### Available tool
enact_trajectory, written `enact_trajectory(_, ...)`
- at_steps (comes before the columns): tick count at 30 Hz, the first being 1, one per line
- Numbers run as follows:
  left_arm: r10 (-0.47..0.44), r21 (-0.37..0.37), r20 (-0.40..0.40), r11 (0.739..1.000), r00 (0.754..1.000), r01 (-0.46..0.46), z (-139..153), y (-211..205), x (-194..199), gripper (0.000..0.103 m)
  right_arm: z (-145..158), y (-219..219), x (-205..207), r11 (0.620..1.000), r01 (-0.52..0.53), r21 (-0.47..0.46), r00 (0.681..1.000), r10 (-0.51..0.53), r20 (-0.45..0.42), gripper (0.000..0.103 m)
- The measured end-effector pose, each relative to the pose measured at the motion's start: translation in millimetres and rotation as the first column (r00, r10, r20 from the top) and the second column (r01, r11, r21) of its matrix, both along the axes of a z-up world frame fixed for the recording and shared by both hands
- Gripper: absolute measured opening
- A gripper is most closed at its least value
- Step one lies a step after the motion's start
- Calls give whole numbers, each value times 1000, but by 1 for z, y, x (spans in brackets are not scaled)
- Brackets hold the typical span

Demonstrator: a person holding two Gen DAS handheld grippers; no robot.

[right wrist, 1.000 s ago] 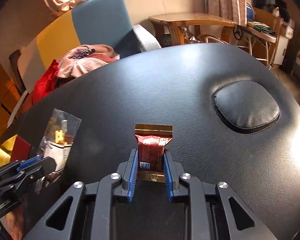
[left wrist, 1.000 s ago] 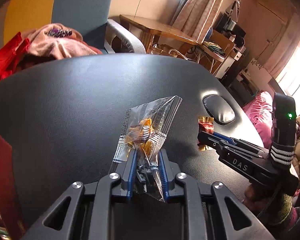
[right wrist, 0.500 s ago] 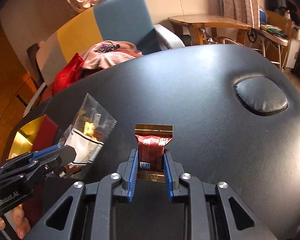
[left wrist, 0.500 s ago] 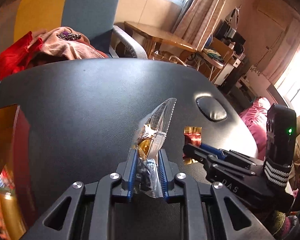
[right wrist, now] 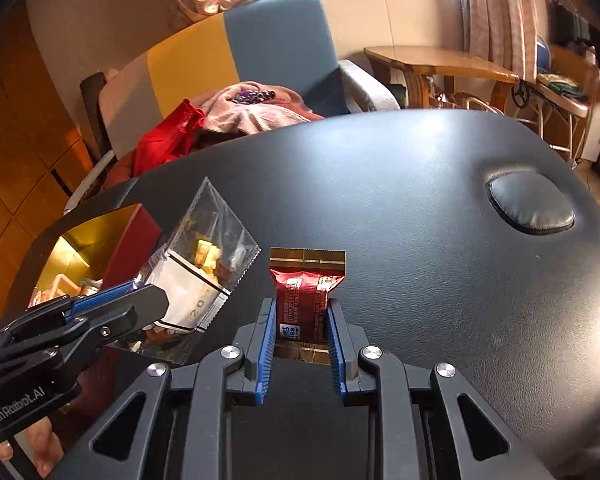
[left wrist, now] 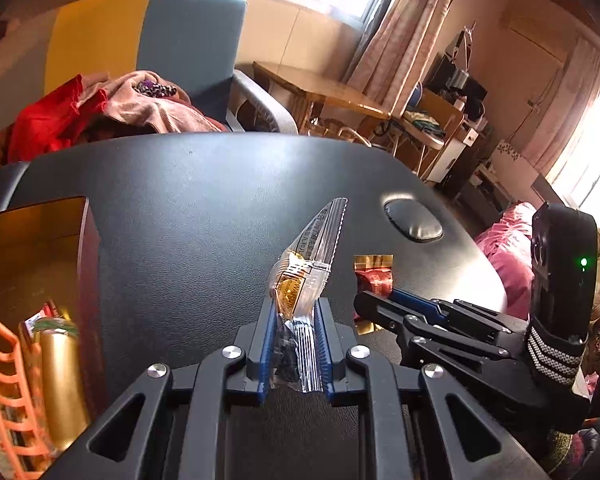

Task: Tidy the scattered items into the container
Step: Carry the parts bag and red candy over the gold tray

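- The left gripper (left wrist: 294,344) is clenched on a clear bag (left wrist: 306,264), held above the black table (left wrist: 204,200), just right of the box (left wrist: 88,248).
- The right gripper (right wrist: 300,344) is clenched on a red packet (right wrist: 306,292).
- Both pouches stand up, long axes pointing away from the fingers.
- The slippery bag looks likely to slide out, or drop short of the box.

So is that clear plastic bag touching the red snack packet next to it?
Apart. In the right wrist view, dark tabletop shows between the clear bag in the left gripper and the red packet in the right gripper.
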State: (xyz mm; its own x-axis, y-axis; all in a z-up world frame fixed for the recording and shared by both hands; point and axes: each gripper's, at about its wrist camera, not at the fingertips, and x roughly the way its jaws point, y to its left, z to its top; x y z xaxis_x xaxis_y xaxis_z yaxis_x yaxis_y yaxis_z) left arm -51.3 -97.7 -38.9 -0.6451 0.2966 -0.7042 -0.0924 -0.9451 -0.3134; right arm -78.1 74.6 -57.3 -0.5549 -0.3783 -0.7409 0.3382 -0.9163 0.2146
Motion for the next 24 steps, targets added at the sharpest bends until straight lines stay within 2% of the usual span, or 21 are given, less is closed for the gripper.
enact_trajectory(6, 35, -4, -38, 999, 999, -35, 17, -14, 16, 18, 17, -16, 13, 999, -43, -14, 998, 42, -36, 24)
enact_trajectory(14, 133, -12, -67, 991, 989, -134, 33, -51, 41, 18, 34, -56, 27, 990, -137, -26, 988, 134, -79, 24)
enact_trajectory(24, 268, -23, -105, 962, 958, -272, 51, -115, 82, 18, 51, -125, 49, 955, -294, -42, 950, 288, -117, 24)
